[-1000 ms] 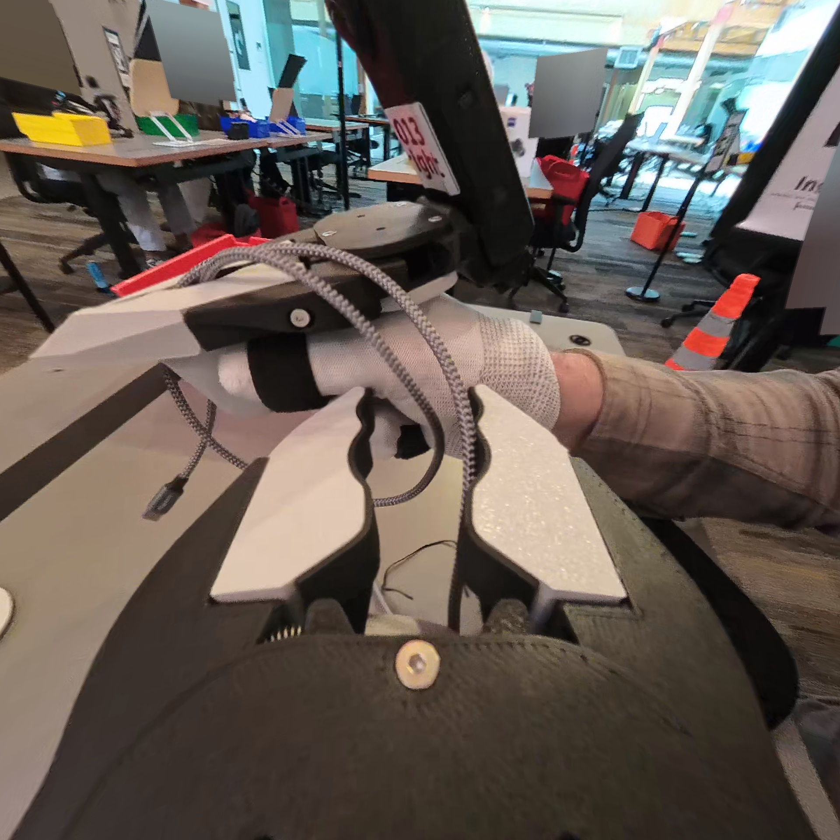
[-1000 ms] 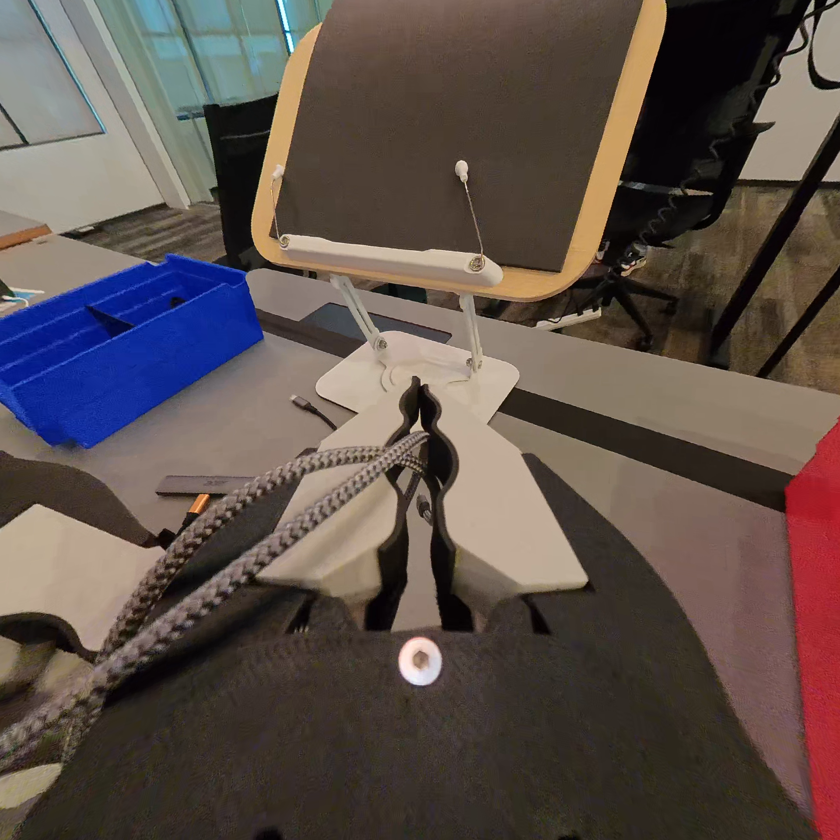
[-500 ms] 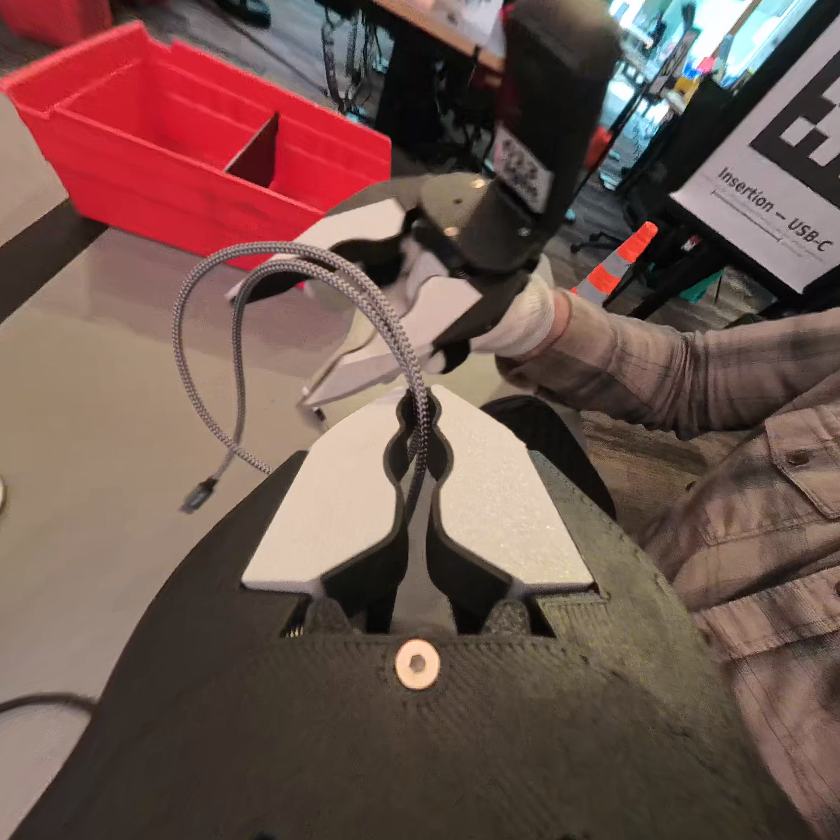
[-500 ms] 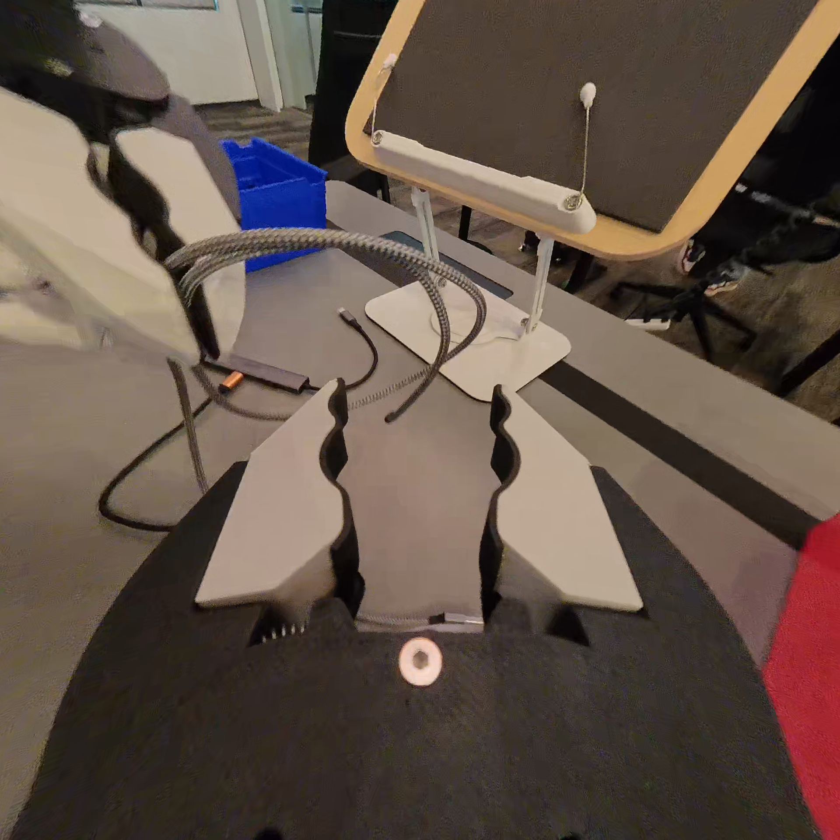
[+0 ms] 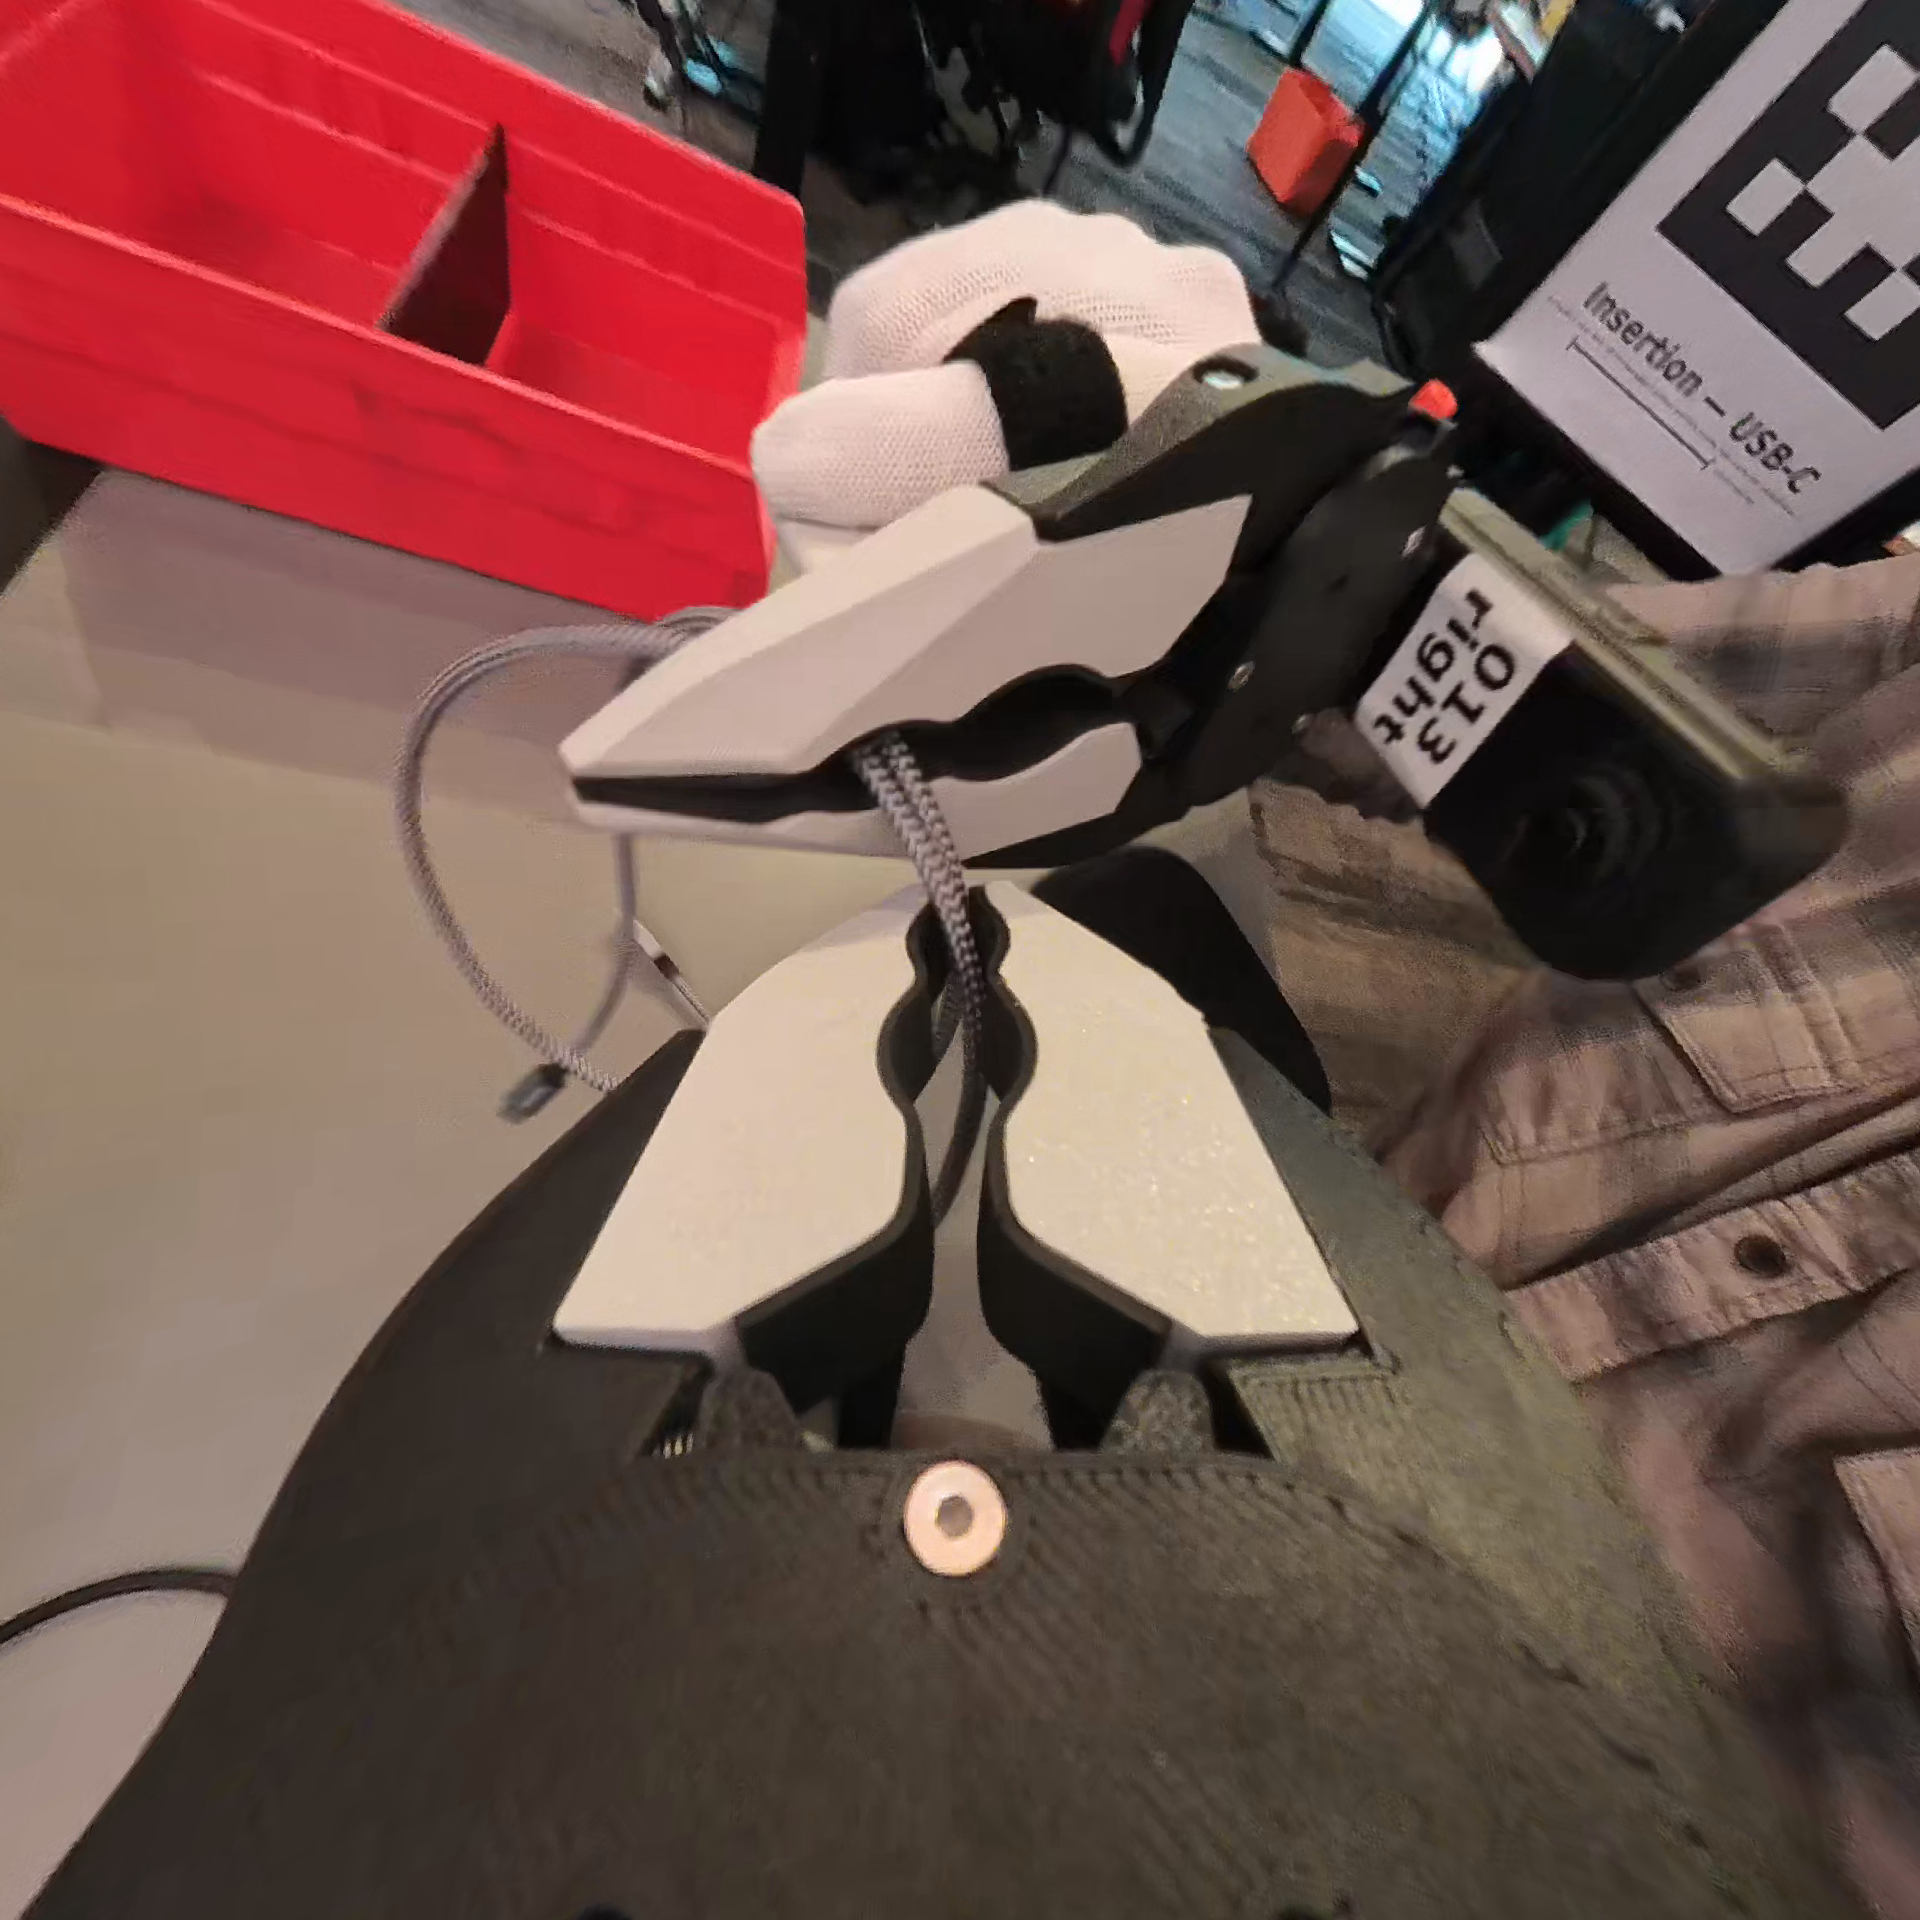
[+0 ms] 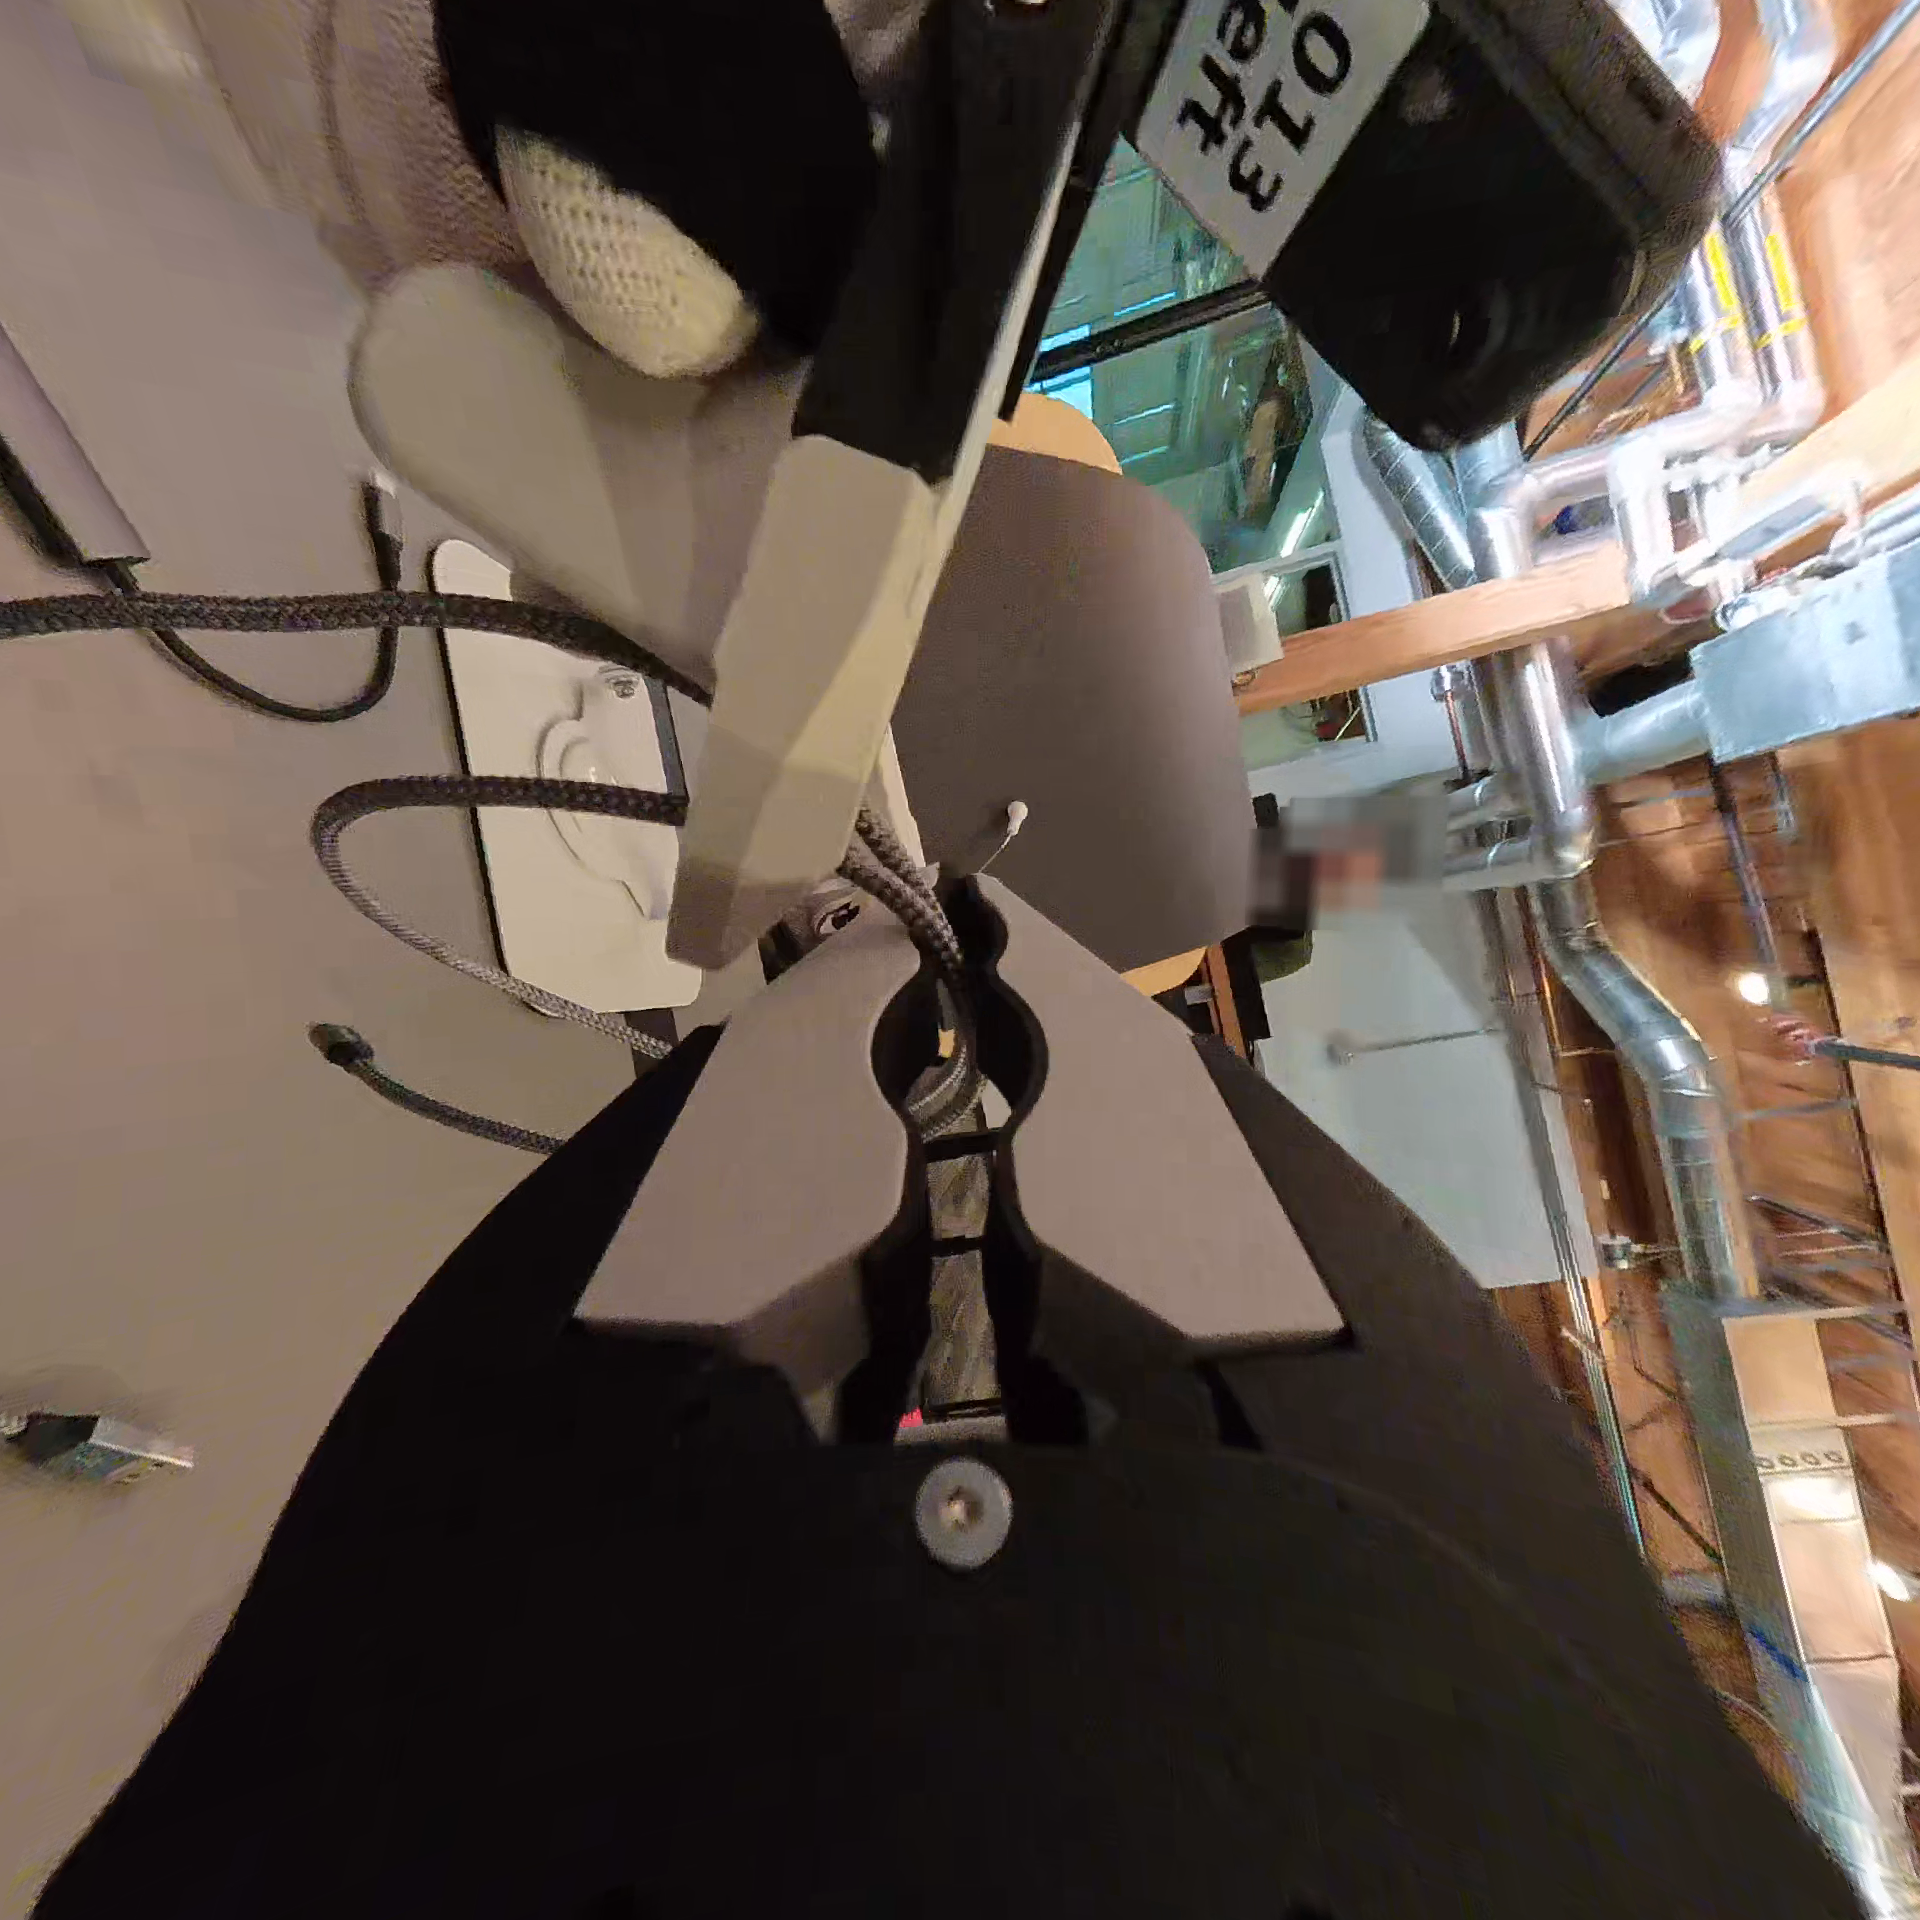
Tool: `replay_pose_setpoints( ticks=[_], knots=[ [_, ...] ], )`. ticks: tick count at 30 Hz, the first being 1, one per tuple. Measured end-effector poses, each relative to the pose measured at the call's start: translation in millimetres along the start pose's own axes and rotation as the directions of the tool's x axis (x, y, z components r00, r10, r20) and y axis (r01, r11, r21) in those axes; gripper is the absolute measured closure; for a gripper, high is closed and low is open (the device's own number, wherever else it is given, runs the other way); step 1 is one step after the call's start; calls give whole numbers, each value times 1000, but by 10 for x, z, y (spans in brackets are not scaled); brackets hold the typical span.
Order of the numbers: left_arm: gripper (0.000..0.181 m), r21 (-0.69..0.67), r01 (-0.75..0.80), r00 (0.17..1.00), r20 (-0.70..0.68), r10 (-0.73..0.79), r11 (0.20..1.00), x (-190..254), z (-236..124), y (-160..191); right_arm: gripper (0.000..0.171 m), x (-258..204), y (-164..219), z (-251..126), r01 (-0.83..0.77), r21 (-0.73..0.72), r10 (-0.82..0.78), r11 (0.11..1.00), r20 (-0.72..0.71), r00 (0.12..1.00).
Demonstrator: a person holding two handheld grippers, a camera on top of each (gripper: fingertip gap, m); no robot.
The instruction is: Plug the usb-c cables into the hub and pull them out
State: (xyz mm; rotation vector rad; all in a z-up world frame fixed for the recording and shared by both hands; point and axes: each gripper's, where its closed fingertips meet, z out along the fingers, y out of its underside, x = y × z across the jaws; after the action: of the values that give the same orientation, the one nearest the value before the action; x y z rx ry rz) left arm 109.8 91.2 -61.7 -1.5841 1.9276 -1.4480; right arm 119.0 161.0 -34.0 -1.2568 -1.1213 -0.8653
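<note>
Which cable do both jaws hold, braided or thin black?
The grey braided cable; the thin black cable lies untouched on the table.

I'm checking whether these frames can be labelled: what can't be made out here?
- Hub: not identifiable in either view.
- Braided cable: which gripper bears it is unclear; the left gripper and the right gripper both pinch it.
- Loose plug: blurred in the left wrist view.

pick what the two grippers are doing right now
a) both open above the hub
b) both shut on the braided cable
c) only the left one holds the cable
b: in the left wrist view the left gripper and the right gripper each pinch the grey braided cable.
</note>
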Motion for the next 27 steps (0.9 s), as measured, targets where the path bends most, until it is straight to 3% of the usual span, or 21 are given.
replay_pose_setpoints(
  ticks=[2, 6, 9, 16, 20, 23, 24, 27],
  knots=[
    [171, 57, -24, 999, 45, 22, 998, -52, -70, -80, 171, 86, 72, 11, -78, -28, 79, 997, 24, 997],
    [129, 205, -118, 984, 156, 87, 972, -76, -292, -175, 171, 394, 211, -17, -323, -25, 323, 946, 44, 945],
    [121, 311, -156, 974, 205, 94, 937, -94, -420, -76, 171, 624, 330, -25, -494, -26, 495, 869, 51, 867],
    [104, 280, -150, 953, 295, 63, 948, -390, 71, 482, 171, 906, 580, 38, -735, -85, 739, 673, 35, 673],
    [116, 216, -181, 923, 373, 90, 959, -545, 406, 590, 171, 963, 613, 69, -841, -86, 845, 534, 40, 533],
    [135, 174, -154, 920, 384, 77, 973, -634, 580, 687, 171, 1031, 604, 63, -885, -67, 887, 461, 46, 459],
    [150, 177, -148, 918, 391, 69, 973, -654, 597, 707, 171, 1067, 587, 50, -900, -50, 901, 433, 56, 430],
    [173, 238, -152, 923, 381, 52, 959, -632, 610, 673, 171, 1172, 561, 7, -942, -3, 939, 334, 90, 333]
  ],
)
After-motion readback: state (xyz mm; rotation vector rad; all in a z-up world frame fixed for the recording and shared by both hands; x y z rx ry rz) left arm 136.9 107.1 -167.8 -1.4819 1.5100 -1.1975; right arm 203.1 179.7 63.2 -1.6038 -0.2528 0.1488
